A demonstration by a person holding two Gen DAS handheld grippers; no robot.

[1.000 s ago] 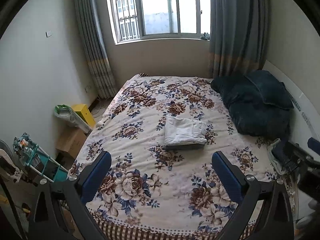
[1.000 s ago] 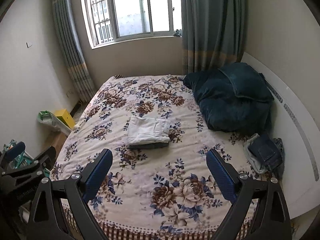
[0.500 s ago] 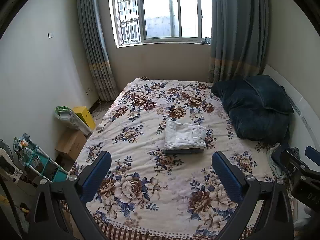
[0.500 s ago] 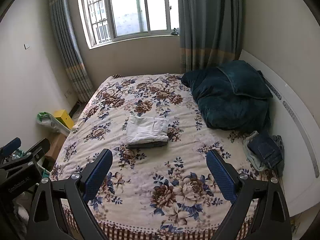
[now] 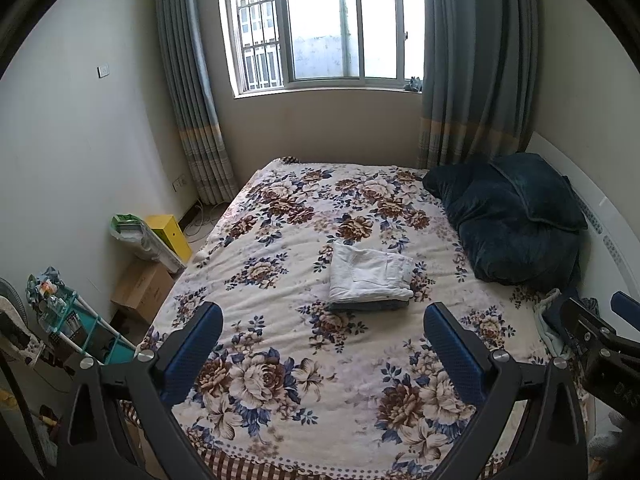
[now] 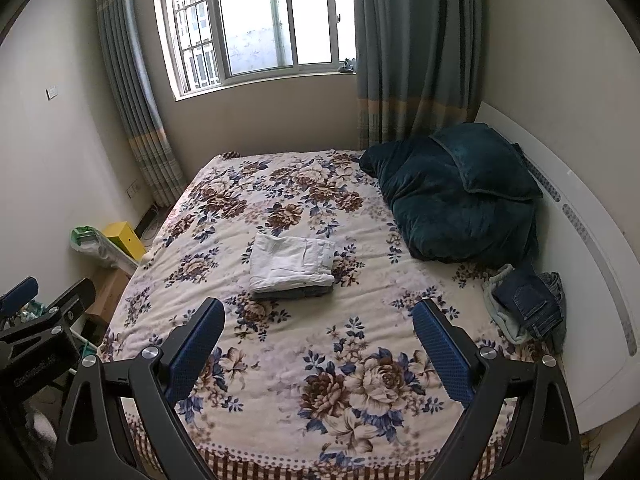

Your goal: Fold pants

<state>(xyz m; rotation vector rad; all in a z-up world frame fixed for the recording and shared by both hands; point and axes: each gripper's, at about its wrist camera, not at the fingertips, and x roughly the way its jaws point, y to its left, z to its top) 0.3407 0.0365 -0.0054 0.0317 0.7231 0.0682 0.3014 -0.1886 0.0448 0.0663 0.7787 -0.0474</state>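
left view: shelf rack [image 5: 76, 320] and cardboard box [image 5: 142, 286] on the floor at far left, neither clear in the right view. left gripper [image 5: 324, 344] fingers spread wide, holding nothing, above the bed [image 5: 280, 360] foot. folded white pants [image 5: 370, 276] lie mid-bed on a darker folded garment. dark quilt [image 5: 516, 220] heaped at right. right view: right gripper [image 6: 318, 336] fingers spread, empty; jeans [image 6: 528, 300] crumpled by the headboard, mostly hidden in the left view.
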